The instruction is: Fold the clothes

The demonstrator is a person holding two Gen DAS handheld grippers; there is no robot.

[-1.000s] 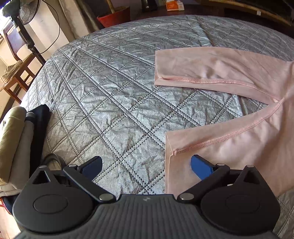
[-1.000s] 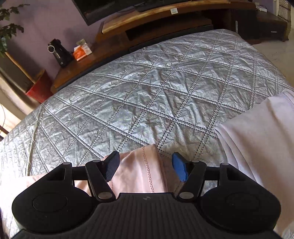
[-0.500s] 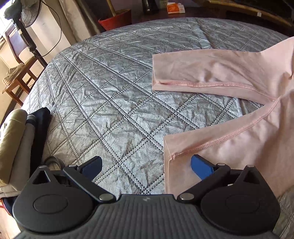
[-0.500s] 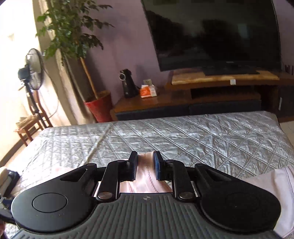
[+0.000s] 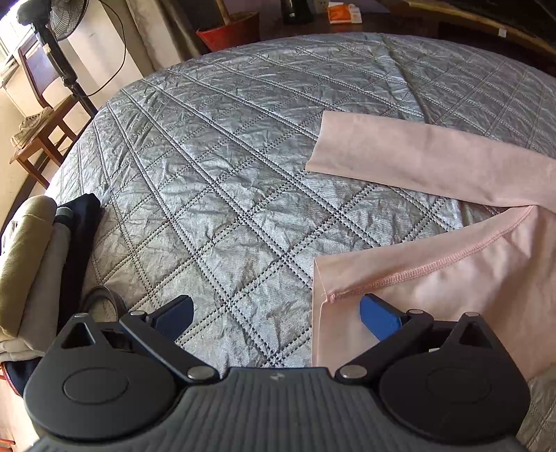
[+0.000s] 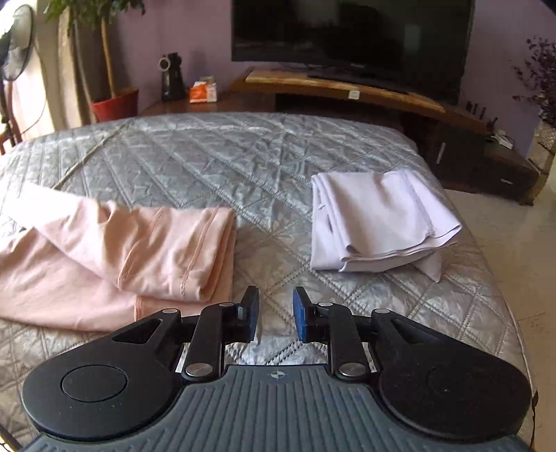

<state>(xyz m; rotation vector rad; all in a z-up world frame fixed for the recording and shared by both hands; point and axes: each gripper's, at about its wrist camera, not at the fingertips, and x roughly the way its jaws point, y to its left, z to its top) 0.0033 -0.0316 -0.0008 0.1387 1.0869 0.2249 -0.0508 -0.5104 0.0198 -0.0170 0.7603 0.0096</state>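
a silver-grey quilted bedspread [image 6: 215, 163] with diamond stitching spreads beneath and ahead of the jaws. far ahead of them stands a large dark flat television [image 6: 351, 34] on a long low wooden cabinet [image 6: 347, 92]. ahead and to the left sit a small orange-and-white carton [image 6: 202, 92], a black tabletop gadget [image 6: 172, 76] and a leafy plant in a red pot [image 6: 116, 104]. a black standing fan [image 5: 64, 14] and a wooden chair [image 5: 41, 114] stand far left.

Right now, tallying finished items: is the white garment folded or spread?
Folded: the white garment lies as a compact stack, layered edges showing, on the quilt.
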